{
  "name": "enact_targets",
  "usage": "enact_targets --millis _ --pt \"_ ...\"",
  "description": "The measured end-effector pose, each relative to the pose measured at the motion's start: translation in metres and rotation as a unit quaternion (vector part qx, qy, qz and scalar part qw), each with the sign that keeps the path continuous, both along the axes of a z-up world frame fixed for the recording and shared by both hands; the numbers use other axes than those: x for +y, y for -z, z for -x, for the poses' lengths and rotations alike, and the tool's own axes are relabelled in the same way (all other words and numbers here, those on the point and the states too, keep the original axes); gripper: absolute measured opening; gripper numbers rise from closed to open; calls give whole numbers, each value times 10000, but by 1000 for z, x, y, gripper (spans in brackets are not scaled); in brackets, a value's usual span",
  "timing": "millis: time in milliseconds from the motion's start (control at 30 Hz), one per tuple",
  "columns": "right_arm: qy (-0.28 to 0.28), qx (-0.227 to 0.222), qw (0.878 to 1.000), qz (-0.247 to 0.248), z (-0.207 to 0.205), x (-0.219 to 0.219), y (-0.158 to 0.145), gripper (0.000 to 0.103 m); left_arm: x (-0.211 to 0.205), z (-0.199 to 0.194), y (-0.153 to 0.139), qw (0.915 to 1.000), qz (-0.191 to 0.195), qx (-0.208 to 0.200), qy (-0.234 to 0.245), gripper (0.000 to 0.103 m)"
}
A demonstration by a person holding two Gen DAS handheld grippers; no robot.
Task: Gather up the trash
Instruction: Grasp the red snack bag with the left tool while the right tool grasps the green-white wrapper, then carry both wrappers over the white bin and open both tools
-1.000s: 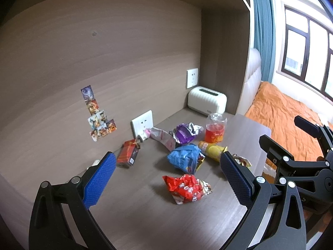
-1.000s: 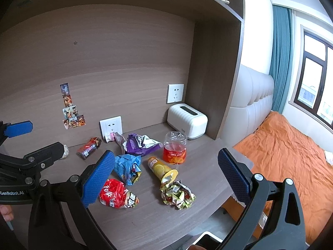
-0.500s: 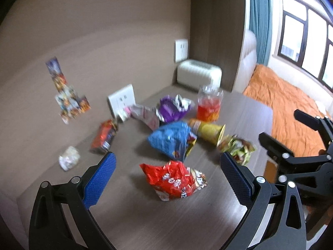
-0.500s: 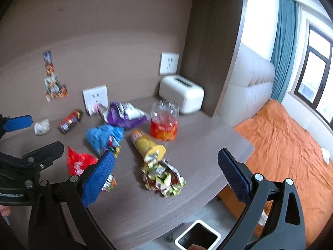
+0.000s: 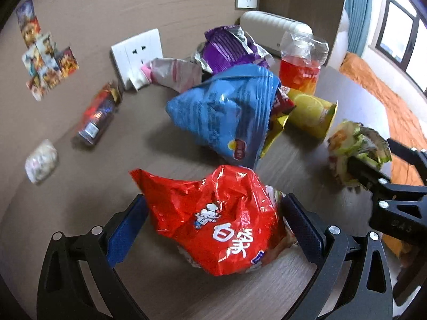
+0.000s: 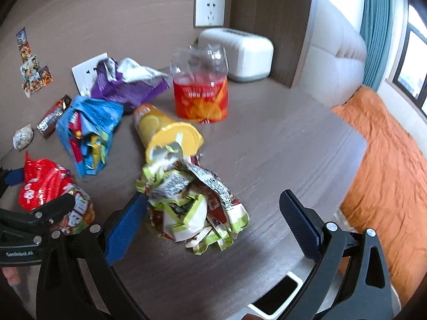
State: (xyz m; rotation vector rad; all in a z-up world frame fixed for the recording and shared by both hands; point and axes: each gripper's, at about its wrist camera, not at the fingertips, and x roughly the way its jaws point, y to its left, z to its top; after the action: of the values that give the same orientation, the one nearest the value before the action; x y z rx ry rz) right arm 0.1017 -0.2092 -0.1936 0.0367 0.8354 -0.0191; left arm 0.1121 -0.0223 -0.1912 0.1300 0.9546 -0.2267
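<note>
Snack trash lies on a brown desk (image 6: 280, 144). My left gripper (image 5: 213, 229) is open, its jaws either side of a crumpled red wrapper (image 5: 213, 218), which also shows in the right wrist view (image 6: 45, 186). My right gripper (image 6: 210, 221) is open around a crumpled green-and-white wrapper (image 6: 192, 202), seen in the left wrist view (image 5: 352, 146) too. Behind lie a blue chip bag (image 5: 226, 112), a yellow tube (image 6: 165, 130), a purple bag (image 6: 128, 85), a red-orange plastic cup (image 6: 202, 96), a small red pack (image 5: 98, 117) and a white paper ball (image 5: 41, 161).
A white box (image 6: 240, 50) stands at the back against the wall, by a wall socket (image 6: 209, 10). A second socket plate (image 5: 137, 53) leans on the wall. A white bin (image 6: 275, 296) stands on the floor below the desk's front edge. An orange bed (image 6: 387, 160) lies to the right.
Both grippers have dropped down and forward to the desk. The left one now straddles the red wrapper, the right one the green-and-white wrapper. Both stayed open.
</note>
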Motion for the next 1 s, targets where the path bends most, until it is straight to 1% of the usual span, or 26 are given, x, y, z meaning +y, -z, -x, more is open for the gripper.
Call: enact_targets --millis 33,100,133,167,200,233,300,367,500,600,667,767,900,1000 --pt "-50 19 9999 -96 -1 -1 3 99 0 0 2 10000 12 -16 -25 98" --pt "-61 -33 9999 -136 -2 -1 6 99 -3 0 5 10000 36 -54 26 94" --pt "-83 -37 9999 -122 -2 0 7 97 -4 0 6 9999 46 -94 51 87" --pt "-138 -45 9998 -141 -2 1 7 93 -6 -1 8 9999 81 -39 129 74" --pt "-180 -69 9997 -169 0 2 8 78 -8 0 9 9997 140 16 199 71" --pt "-218 -36 9996 -202 0 2 8 66 -11 2 9 9996 161 2 215 70" --pt "-217 38 9995 -220 2 4 10 57 -12 3 7 9994 177 13 288 68" --pt "-162 83 9994 -279 5 2 10 53 -12 5 7 9992 219 44 332 66" --pt "18 81 9992 -395 18 -6 4 52 -12 19 -3 9985 245 18 487 65" --pt "210 -20 9989 -412 33 -13 -7 52 -12 28 -14 9978 258 -51 616 65" --pt "367 -125 9985 -379 45 -19 -14 52 -15 34 -22 9963 322 -93 786 65" --pt "659 -214 9970 -343 65 -32 -23 52 -39 42 -32 9916 390 -155 1224 65" --pt "1190 -235 9924 -210 98 -61 -29 52 -87 61 -35 9762 525 -156 2099 66" --pt "1666 -118 9859 -100 129 -93 -25 52 -133 77 -24 9606 550 -38 2722 66"
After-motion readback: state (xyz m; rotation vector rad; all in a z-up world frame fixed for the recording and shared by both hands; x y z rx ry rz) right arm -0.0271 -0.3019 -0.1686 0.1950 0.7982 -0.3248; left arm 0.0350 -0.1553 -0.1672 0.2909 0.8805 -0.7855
